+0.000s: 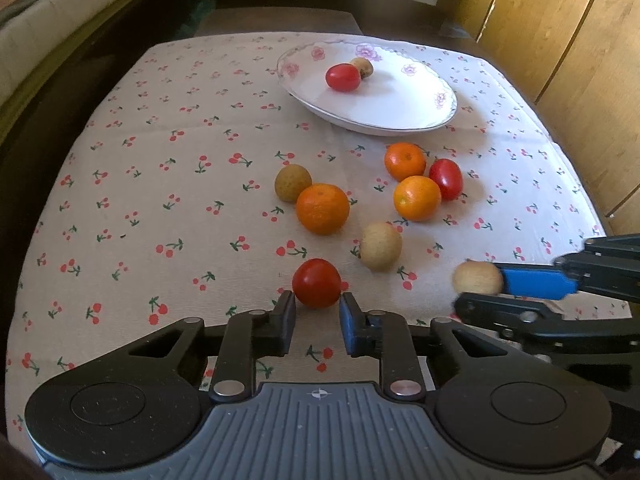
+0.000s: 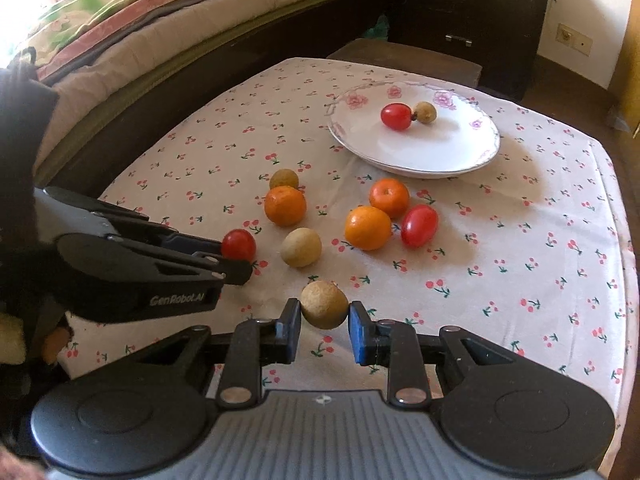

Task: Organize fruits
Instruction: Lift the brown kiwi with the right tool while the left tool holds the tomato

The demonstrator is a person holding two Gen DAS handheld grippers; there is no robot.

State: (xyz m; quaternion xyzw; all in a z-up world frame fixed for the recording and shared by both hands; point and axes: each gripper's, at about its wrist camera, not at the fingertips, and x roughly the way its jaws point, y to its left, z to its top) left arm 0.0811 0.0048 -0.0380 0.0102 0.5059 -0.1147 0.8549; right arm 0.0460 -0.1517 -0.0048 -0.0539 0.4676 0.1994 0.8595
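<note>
We see left tool (image 1: 317, 307) pinching red tomato (image 1: 316, 283); right tool (image 2: 324, 317) pinching brown fruit (image 2: 324, 305). Plate (image 1: 400, 112) holds tomato and brown fruit.

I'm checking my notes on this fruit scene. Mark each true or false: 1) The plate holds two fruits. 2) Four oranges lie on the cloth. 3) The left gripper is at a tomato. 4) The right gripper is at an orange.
1) True: the plate holds a tomato and a brown fruit.
2) False: three oranges.
3) True: the left gripper brackets a near tomato.
4) False: the right gripper grips a near brown fruit.
</note>
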